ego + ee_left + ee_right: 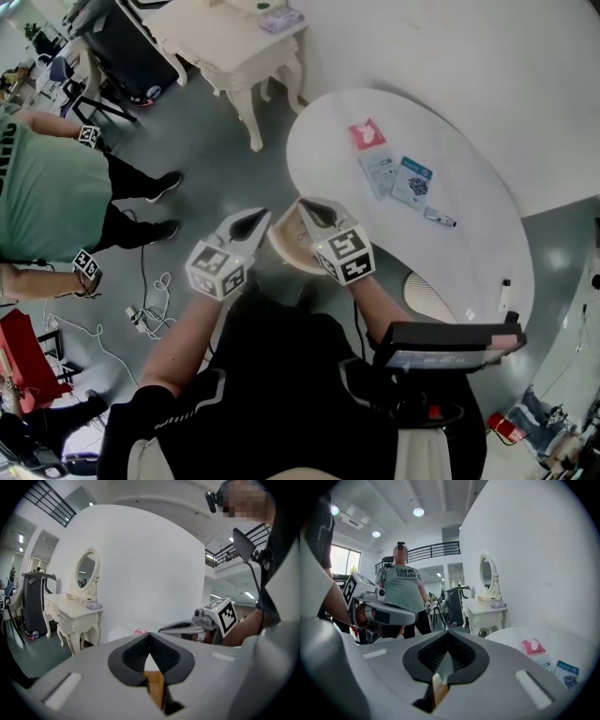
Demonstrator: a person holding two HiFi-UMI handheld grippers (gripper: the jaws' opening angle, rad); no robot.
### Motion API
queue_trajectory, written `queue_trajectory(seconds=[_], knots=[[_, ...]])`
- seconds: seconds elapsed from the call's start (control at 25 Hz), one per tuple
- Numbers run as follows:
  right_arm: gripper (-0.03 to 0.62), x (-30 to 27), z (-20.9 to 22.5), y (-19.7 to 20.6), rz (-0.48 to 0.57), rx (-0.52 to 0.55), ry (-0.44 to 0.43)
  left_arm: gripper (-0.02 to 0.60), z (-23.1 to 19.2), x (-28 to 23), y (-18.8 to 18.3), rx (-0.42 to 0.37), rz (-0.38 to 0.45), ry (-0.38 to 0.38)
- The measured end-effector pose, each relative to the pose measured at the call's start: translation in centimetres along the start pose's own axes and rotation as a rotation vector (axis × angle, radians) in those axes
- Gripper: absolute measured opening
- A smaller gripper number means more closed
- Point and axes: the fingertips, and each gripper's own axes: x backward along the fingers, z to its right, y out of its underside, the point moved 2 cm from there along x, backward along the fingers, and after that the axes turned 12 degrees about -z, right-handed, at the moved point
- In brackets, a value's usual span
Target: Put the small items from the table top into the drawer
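Small items (384, 183) sit grouped on the white round table (469, 262), toward its wall side; your left gripper (251, 221) and right gripper (317, 213) hang side by side near the table's edge, each with jaws pressed together, gripping nothing; items noted: blue-printed packet (412, 182), white packet (377, 167), pink packet (367, 134), dark pen (439, 218).

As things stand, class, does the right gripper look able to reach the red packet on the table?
Probably yes: the right gripper hangs by the table edge, and the red packet lies uncovered with nothing between them. Its shut jaws must open first.
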Motion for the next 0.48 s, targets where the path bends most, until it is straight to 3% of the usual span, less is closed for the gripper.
queue_trajectory(seconds=[0.48], knots=[[0.000,3.3,-0.3,-5.8,0.139,-0.041,0.129,-0.001,-2.2,3.5,-3.6,-0.018,0.074,-0.004]])
